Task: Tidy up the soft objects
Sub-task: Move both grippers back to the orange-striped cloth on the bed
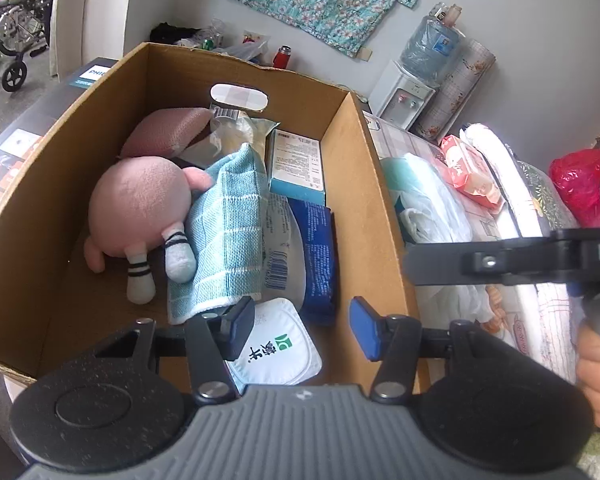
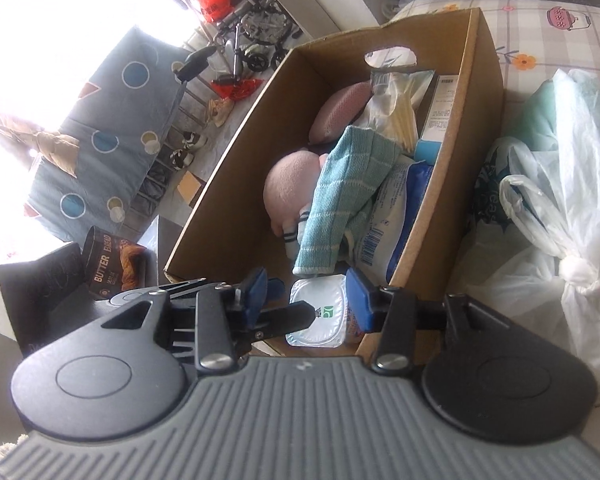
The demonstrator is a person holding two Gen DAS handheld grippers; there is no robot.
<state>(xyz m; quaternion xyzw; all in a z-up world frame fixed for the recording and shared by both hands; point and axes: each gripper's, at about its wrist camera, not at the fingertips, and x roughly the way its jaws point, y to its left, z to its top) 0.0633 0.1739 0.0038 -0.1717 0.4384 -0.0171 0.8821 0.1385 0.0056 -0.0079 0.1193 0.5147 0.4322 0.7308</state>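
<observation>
Cardboard walls of the open box (image 1: 364,208) fill the left wrist view, the rim running from 9 o'clock round to 3 o'clock. Inside, a pink plush toy (image 1: 140,208) lies at the left with bare floor below it toward 7 o'clock, the only open room. A blue towel (image 1: 228,232) drapes against it at centre, and packets and cartons crowd the right wall. The left claw (image 1: 300,332) hangs over the near end with its jaws apart, nothing pressed between them; a white wipes pack (image 1: 276,356) lies beneath. At 3 o'clock the right claw's black finger (image 1: 480,260) reaches in over the box's right wall, past a patterned table (image 1: 488,224) piled with bags.

From the right wrist view the same box (image 2: 484,80) runs from 6 o'clock up to 12 o'clock. The right claw (image 2: 306,300) sits at its near rim, jaws parted, with the wipes pack (image 2: 324,320) between them; I cannot tell whether the pads touch it. Only this view shows the floor at 9 o'clock with a butter bread bag (image 2: 108,260), and a knotted plastic bag (image 2: 560,220) just beside the box at 3 o'clock.
</observation>
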